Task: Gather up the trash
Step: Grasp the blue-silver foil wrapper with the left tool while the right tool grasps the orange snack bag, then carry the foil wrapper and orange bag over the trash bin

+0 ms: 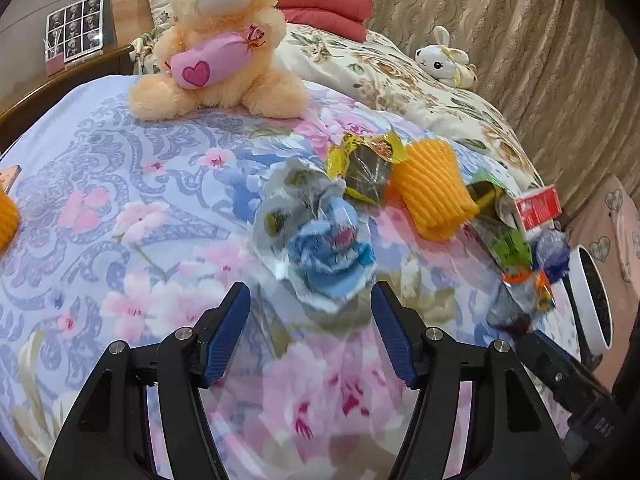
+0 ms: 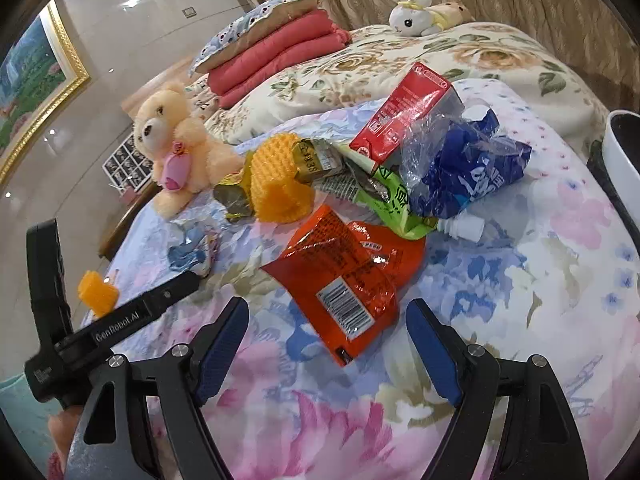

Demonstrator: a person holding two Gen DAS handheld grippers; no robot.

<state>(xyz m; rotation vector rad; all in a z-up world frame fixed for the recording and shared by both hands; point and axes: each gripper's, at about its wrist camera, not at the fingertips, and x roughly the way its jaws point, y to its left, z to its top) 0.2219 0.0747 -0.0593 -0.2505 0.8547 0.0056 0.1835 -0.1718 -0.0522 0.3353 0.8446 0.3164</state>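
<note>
The orange wrapper [image 2: 344, 276] is shiny crinkly plastic, lying near the fluffy teddy bear [image 2: 176, 148] on the soft cloth bedspread [image 2: 520, 280].

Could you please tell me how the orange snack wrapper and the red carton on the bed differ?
The orange snack wrapper lies flat and emptied, nearest the right gripper; the red carton keeps its boxy shape and rests tilted atop the pile, farther back. The wrapper is glossy film with a barcode; the carton looks like stiff card. Both lie on the floral bedspread.
</note>
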